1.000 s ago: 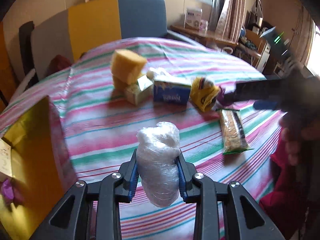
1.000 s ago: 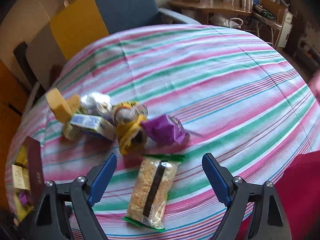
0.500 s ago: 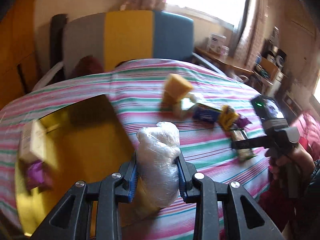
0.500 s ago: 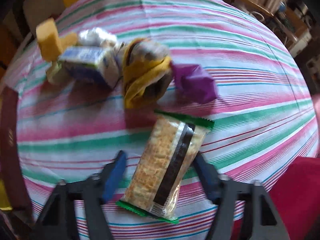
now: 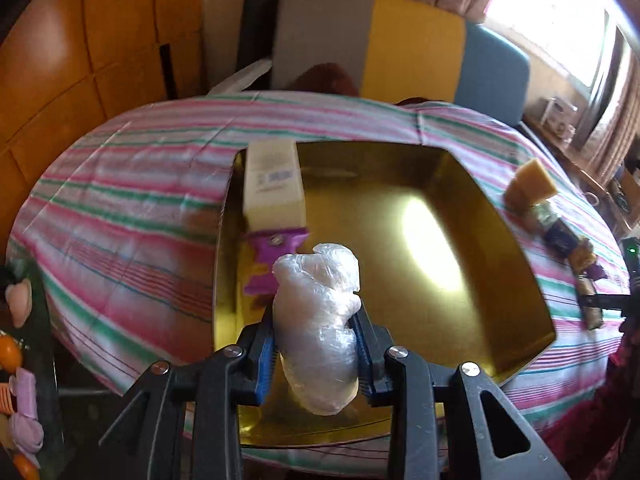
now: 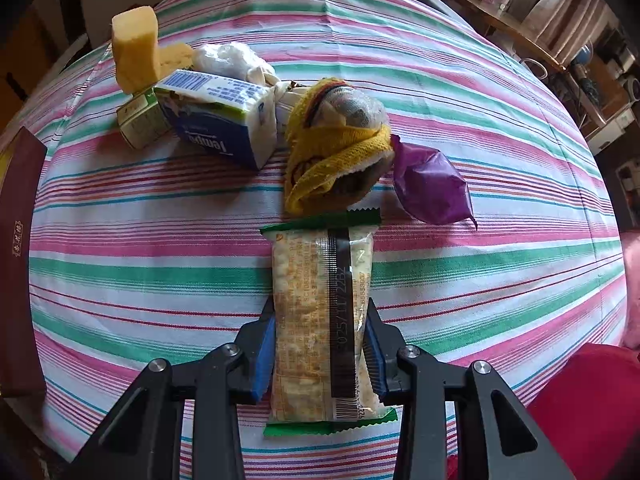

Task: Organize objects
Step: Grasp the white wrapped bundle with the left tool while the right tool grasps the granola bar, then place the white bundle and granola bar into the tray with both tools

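Observation:
My left gripper [image 5: 316,344] is shut on a clear plastic-wrapped bundle [image 5: 316,320] and holds it over the near part of a gold tray [image 5: 420,240]. The tray holds a cream box [image 5: 274,180] and a purple item [image 5: 272,256]. My right gripper [image 6: 320,352] is closed around a green-edged cracker packet [image 6: 320,320] that lies on the striped tablecloth [image 6: 140,264]. Beyond it lie a yellow cloth bundle [image 6: 340,148], a purple wrapper [image 6: 432,184], a blue tissue pack [image 6: 220,116], a small green box [image 6: 140,124], yellow sponges [image 6: 136,48] and a white plastic bundle [image 6: 232,60].
The tray's dark red side [image 6: 16,240] shows at the left of the right wrist view. A grey, yellow and blue chair back [image 5: 400,44] stands behind the table. Wooden panelling [image 5: 80,60] is at the left. Small colourful items [image 5: 20,400] lie low at the left edge.
My left gripper has swung left with the bundle, from over the tablecloth to over the gold tray. My right gripper has moved down and closed around the cracker packet.

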The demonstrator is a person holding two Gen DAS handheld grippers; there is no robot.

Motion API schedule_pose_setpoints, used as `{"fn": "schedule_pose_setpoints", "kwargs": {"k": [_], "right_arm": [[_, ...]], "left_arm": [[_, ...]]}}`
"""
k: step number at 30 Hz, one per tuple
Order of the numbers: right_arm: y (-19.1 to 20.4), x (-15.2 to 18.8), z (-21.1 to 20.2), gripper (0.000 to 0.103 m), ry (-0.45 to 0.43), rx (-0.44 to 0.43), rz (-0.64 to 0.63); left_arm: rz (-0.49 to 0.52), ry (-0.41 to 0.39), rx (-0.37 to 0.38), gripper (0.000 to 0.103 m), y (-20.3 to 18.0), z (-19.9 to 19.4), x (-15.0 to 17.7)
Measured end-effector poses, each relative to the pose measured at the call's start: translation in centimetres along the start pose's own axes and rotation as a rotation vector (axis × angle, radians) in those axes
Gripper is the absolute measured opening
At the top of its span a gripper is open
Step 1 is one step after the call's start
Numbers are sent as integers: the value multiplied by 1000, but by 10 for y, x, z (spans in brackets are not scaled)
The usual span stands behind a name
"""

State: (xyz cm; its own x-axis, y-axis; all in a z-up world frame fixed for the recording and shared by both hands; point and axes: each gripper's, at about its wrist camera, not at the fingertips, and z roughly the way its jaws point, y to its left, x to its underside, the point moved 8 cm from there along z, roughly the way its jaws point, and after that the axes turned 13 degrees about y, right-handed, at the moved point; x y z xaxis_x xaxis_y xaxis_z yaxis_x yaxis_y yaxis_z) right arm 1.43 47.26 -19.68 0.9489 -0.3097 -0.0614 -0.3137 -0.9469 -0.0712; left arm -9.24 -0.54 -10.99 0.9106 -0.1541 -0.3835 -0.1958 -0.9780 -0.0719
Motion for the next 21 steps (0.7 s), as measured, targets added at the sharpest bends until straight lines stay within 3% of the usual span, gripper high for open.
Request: {"fn": "schedule_pose_setpoints", "kwargs": {"k": [5, 7, 15, 21], "right_arm": [[4, -2, -2, 39, -4, 12, -9], [6, -4, -2, 39, -4, 12, -9], [11, -7, 3, 38, -8, 16, -16], [12, -7, 3, 36, -18, 18, -27]], "left_arm": [[-5, 50, -8, 33, 2, 19, 7], [-3, 67, -43, 34, 3, 24, 11], [9, 79, -121, 42, 12, 30, 18], [-13, 38, -114, 42, 18, 15, 19]]}}
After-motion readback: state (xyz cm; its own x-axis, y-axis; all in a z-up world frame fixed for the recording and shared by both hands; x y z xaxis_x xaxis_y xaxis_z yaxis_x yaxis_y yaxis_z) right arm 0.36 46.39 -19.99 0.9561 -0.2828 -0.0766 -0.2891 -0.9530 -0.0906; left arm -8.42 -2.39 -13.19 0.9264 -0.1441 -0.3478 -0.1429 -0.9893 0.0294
